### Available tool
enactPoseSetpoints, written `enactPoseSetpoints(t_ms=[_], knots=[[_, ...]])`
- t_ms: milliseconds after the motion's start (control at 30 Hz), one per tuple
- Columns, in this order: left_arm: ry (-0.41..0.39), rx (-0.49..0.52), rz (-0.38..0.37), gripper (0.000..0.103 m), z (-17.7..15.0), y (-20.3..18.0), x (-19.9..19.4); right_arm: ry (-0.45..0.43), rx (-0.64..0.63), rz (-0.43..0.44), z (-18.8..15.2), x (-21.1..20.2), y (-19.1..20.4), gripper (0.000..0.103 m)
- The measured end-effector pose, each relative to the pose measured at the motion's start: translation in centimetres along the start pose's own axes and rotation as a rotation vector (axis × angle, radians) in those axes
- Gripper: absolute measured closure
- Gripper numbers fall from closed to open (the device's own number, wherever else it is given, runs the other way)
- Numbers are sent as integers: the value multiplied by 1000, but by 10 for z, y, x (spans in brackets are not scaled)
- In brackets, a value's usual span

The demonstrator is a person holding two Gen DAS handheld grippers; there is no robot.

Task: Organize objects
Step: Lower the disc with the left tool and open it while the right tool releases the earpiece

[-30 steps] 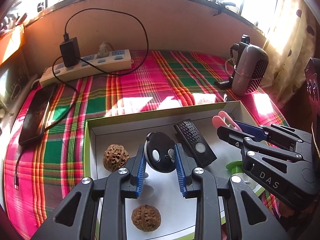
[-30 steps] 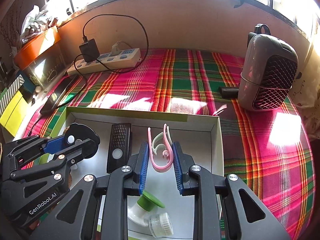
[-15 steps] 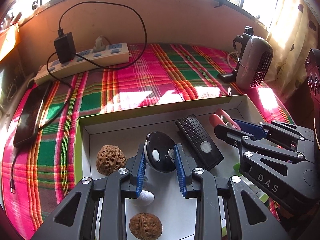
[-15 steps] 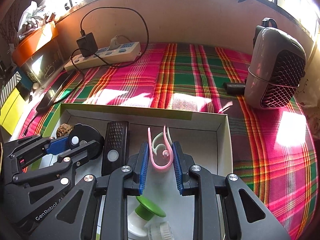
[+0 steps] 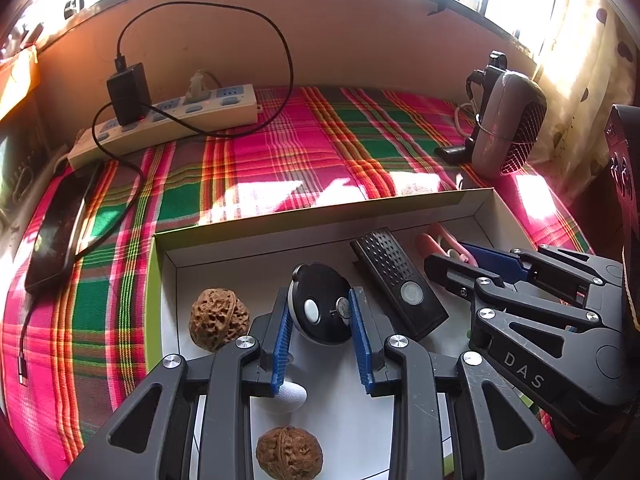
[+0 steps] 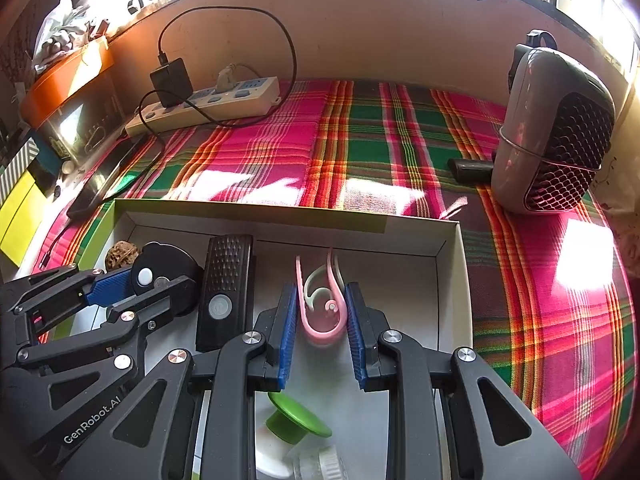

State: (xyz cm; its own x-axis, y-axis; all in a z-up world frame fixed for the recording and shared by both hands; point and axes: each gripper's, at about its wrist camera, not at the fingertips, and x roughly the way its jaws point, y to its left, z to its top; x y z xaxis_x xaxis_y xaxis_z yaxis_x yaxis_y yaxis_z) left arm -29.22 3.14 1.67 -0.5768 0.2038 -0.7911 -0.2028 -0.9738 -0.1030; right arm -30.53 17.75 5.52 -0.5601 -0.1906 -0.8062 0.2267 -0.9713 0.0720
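Note:
My left gripper [image 5: 320, 316] is shut on a round black device [image 5: 320, 300] with a white button, held above a shallow white box [image 5: 320, 220]. My right gripper [image 6: 320, 316] is shut on a pink and white ear-hook clip [image 6: 322, 300] over the same box [image 6: 452, 272]. In the box lie a black rectangular remote [image 5: 396, 280], two walnuts [image 5: 218, 318] [image 5: 289, 454], a small white object [image 5: 286, 396] and a green-capped white bottle [image 6: 296, 420]. The right gripper shows at the right of the left wrist view [image 5: 448, 258], the left gripper at the left of the right wrist view [image 6: 132, 288].
The box sits on a pink and green plaid cloth [image 5: 280, 160]. A power strip [image 5: 168, 120] with a black charger and cable lies at the back left, a phone [image 5: 56, 236] at the left edge. A small grey heater [image 6: 552, 136] stands at the back right.
Both grippers have risen a little and drawn back with their objects still held; the box and the table's far items appear lower and farther in both views.

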Motion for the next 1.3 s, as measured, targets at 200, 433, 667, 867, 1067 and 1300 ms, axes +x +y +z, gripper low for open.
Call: enactPoseSetpoints(t_ms=[200, 433, 667, 867, 1067, 1300], knots=[[5, 2, 6, 77, -1, -1, 1, -1, -2, -4, 0, 0, 0, 78], [5, 2, 12, 77, -2, -1, 1, -4, -1, -12, 0, 0, 1, 78], [5, -2, 19, 76, -1, 0, 0, -2, -2, -29, 0, 0, 1, 78], [5, -8, 34, 74, -1, 2, -1, -3, 2, -34, 0, 1, 1, 73], [4, -11, 38, 73, -2, 2, -2, -14, 0, -39, 0, -1, 2, 61], [-8, -17, 37, 72, -3, 2, -9, -30, 11, -42, -1, -9, 2, 61]])
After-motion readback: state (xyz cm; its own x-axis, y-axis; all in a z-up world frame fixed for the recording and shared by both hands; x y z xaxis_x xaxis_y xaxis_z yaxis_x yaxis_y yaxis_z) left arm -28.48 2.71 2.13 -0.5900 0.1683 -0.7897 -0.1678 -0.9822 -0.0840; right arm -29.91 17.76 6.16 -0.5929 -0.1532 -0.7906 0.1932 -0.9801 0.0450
